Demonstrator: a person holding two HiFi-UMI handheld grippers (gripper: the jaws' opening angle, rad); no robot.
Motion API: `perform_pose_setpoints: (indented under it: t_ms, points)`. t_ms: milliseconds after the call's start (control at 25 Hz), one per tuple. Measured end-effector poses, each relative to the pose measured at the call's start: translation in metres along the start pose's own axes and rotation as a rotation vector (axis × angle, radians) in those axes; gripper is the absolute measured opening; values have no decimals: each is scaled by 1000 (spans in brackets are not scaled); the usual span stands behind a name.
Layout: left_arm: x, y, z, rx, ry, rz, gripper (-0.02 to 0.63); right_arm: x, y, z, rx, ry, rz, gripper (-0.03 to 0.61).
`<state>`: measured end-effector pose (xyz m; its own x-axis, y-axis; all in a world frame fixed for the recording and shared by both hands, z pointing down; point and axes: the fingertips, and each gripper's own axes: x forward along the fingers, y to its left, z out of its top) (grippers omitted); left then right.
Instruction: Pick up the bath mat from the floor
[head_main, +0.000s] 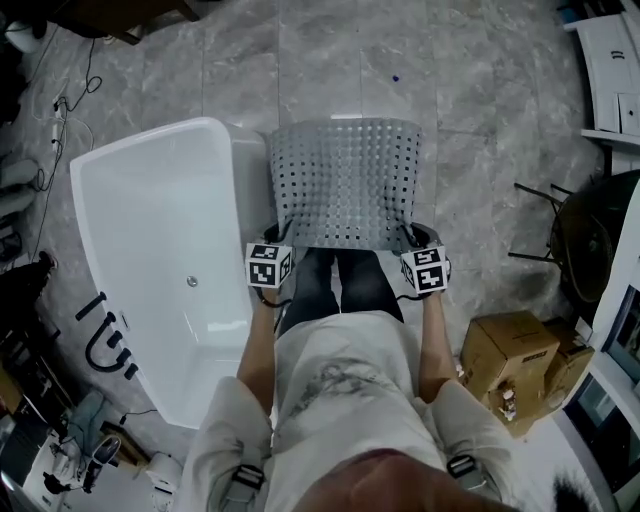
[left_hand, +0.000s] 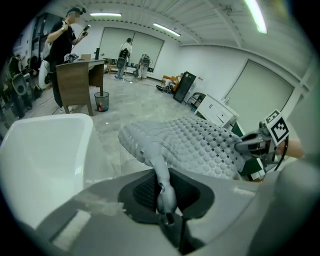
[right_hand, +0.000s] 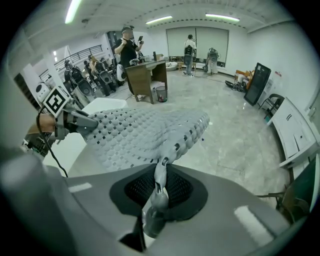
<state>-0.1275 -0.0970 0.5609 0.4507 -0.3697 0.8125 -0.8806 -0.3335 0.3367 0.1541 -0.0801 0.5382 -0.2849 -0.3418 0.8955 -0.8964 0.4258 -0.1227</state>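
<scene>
The grey marbled floor (head_main: 480, 150) fills the head view, with a white bathtub (head_main: 160, 260) at nine o'clock of the person and a cardboard box (head_main: 510, 355) at four o'clock. The bath mat (head_main: 345, 185), a grey perforated sheet covered in small bumps, is off the floor and hangs spread at twelve o'clock in front of the person's legs, its left edge just beside the tub's rim as seen from above. The left gripper (head_main: 278, 240) has its jaws nearly together, pinching the mat's near left corner, which is bunched into a thin fold between the pads. The right gripper (head_main: 410, 238) pinches the near right corner the same way. The lift looks close to done. To finish it well, both hands should probably stay level and well apart so the sheet does not sag in the middle. Each grip has only a narrow fold of soft, floppy rubber, so neither should slacken. The far edge at twelve o'clock should be carried clear of the tub.
</scene>
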Motion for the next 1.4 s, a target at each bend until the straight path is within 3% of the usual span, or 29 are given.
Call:
perform_pose_setpoints:
  t_ms: [600,1400]
  points:
    - [-99,-26,70,53,-142,-8,44,-106,20,62,-39,-147,-49,46]
    - [-233,-69,168,185,-399,-7,44,-249,42,158,-122,-462,-139,46]
